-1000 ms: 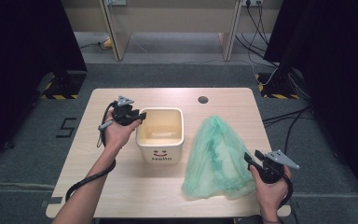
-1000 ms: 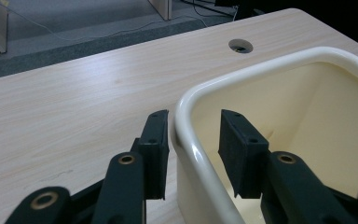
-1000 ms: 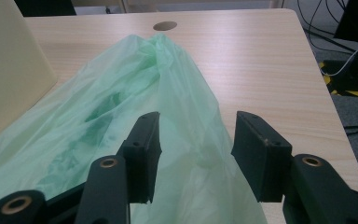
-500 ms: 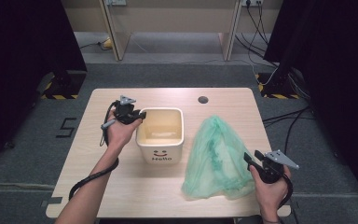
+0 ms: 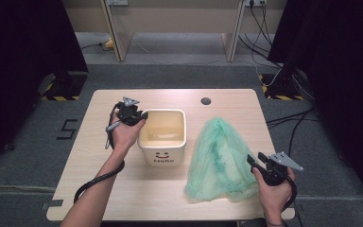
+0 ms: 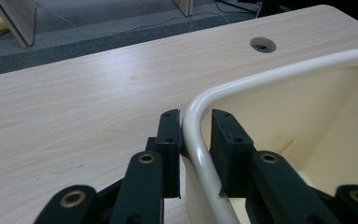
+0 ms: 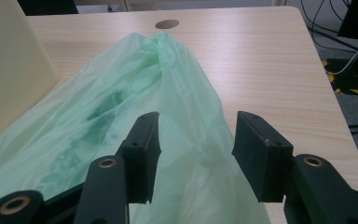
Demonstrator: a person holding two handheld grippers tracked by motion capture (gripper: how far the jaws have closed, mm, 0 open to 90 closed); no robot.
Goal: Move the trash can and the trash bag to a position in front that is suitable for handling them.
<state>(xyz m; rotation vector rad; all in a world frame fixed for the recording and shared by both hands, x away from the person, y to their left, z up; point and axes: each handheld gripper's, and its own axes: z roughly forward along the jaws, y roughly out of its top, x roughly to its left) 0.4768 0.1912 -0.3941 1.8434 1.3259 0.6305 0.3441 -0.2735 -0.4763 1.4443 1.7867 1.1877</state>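
While two hand-held grippers work, one bin (image 5: 163, 137), one bag (image 5: 222, 161).

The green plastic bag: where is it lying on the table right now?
In the high view the green plastic bag lies on the table's right half, just right of the cream bin, its near right edge at the right gripper.

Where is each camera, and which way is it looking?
High view: sits above the person's side, looking forward and down on the table; forearms, both hands, the left gripper and the right gripper show.
Left gripper view: rides the left gripper, looking along its black jaws, which have just been closing around the cream bin rim.
Right gripper view: rides the right gripper, looking along open jaws over the green bag.
Shared: all three show the bin and table hole.
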